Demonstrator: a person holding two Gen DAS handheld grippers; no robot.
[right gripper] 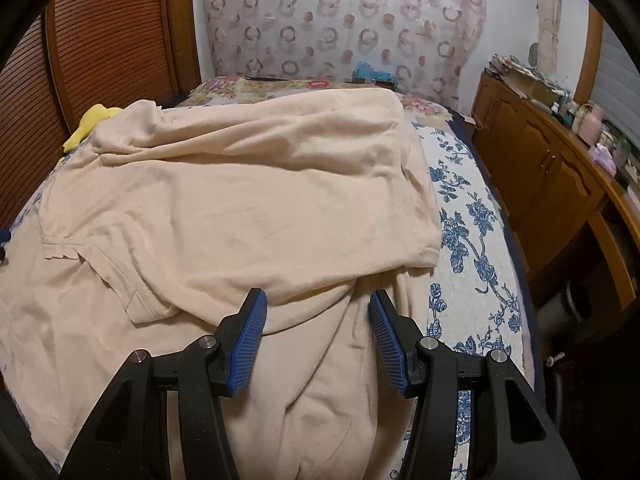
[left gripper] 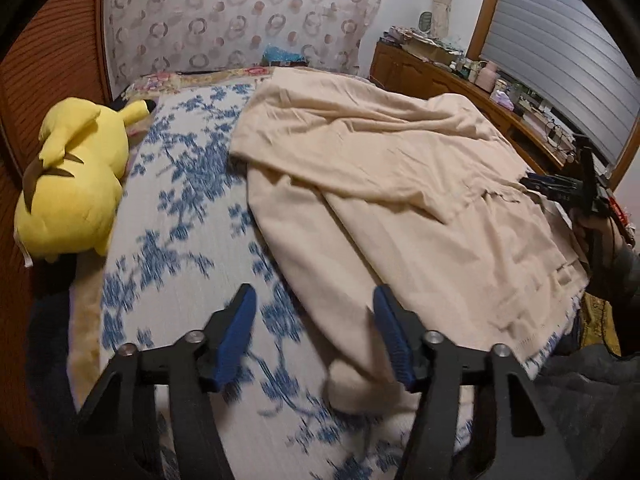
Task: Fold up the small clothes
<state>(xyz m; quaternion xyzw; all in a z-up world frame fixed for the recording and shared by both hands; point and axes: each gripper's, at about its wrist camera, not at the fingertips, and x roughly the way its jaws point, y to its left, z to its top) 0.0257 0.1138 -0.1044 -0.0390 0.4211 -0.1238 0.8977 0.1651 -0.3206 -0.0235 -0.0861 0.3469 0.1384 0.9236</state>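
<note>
Right wrist view shows your beige garment (right gripper: 240, 208) lying limp, light and half-folded across the bed (right gripper: 472, 216), filling the centre of the frame. Both hand-held grippers, right (right gripper: 318, 336) and left (left gripper: 314, 336), stand spread and pinch nothing; pinch a hem or a doubled edge, since single layers will sag.

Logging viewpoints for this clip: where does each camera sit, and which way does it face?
Left wrist: on the left gripper, facing down along the bed; its open fingers, plus the right gripper in a hand.
Right wrist: on the right gripper, facing down at the beige garment; only its open fingers show.
Shared: beige garment, bed, yellow plush toy, curtain.
</note>
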